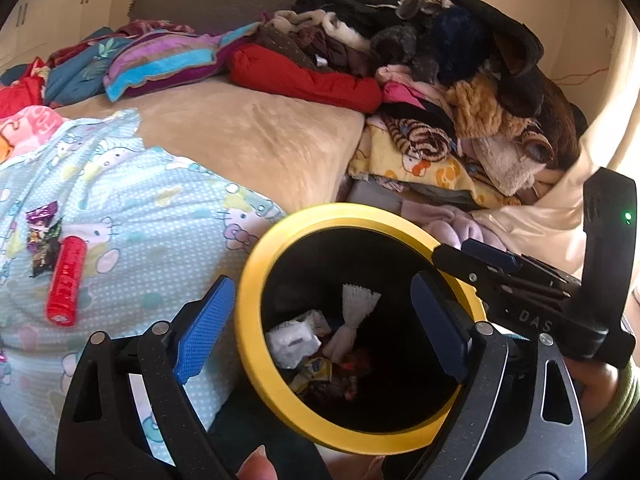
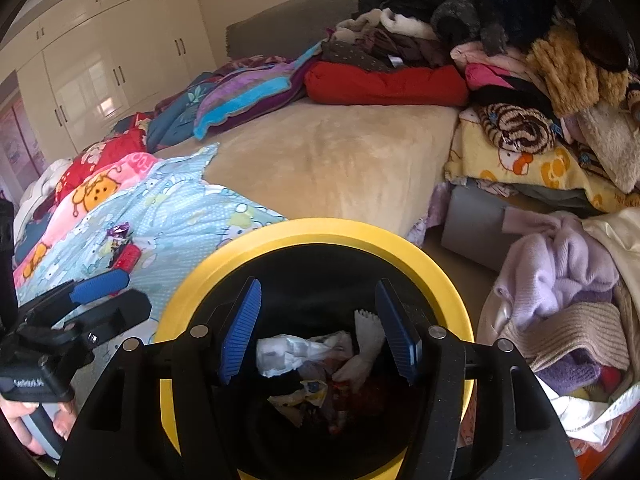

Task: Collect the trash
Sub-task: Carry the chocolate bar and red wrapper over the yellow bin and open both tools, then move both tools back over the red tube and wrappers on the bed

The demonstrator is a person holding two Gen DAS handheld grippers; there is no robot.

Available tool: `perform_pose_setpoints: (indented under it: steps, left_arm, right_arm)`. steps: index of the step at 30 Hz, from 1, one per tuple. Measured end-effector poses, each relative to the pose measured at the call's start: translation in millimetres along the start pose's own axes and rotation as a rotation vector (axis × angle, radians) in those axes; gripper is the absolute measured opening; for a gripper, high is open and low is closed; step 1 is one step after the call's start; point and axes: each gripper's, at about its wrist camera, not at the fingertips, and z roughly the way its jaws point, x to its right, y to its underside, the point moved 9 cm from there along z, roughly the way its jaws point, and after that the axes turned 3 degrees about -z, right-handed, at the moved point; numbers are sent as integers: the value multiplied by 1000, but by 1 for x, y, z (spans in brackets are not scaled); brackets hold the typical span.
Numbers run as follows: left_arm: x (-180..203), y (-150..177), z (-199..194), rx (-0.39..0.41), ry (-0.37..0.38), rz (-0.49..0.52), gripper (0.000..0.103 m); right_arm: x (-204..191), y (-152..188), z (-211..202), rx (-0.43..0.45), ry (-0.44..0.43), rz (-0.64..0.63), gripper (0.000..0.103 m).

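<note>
A black bin with a yellow rim (image 1: 256, 276) (image 2: 320, 232) stands beside the bed, holding white tissue (image 1: 292, 340) (image 2: 280, 354), a white paper cup liner (image 1: 354, 312) and wrappers. My left gripper (image 1: 320, 328) is open and empty, straddling the bin's left rim. My right gripper (image 2: 318, 332) is open and empty, above the bin's mouth; it also shows in the left wrist view (image 1: 480, 258). A red tube (image 1: 66, 282) (image 2: 127, 258) and a dark purple wrapper (image 1: 43, 240) (image 2: 117, 236) lie on the light blue Hello Kitty blanket (image 1: 140, 208) (image 2: 180, 208).
The bed has a beige cover (image 1: 256, 140) (image 2: 332, 160). Piled clothes and plush toys (image 1: 460, 80) (image 2: 520, 60) fill the back and right. A basket of knitwear (image 2: 560, 300) sits right of the bin. White wardrobes (image 2: 100, 52) stand far left.
</note>
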Motion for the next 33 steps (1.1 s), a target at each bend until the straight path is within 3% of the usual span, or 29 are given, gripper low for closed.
perform_pose_setpoints:
  steps: [13,17,33]
  left_arm:
    - [-28,-14,-21,65,-43,-51,92]
    - [-41,-19,-29,90,-69,-68,92]
    - [-127,-32,-60,167,-218,-204,92]
  right_arm:
    - [-34,-8,-5,20,-38,-42,58]
    - [-44,-11,-7,39,-54,-47,70]
    - [-116,-20,5,38,-144,-118,73]
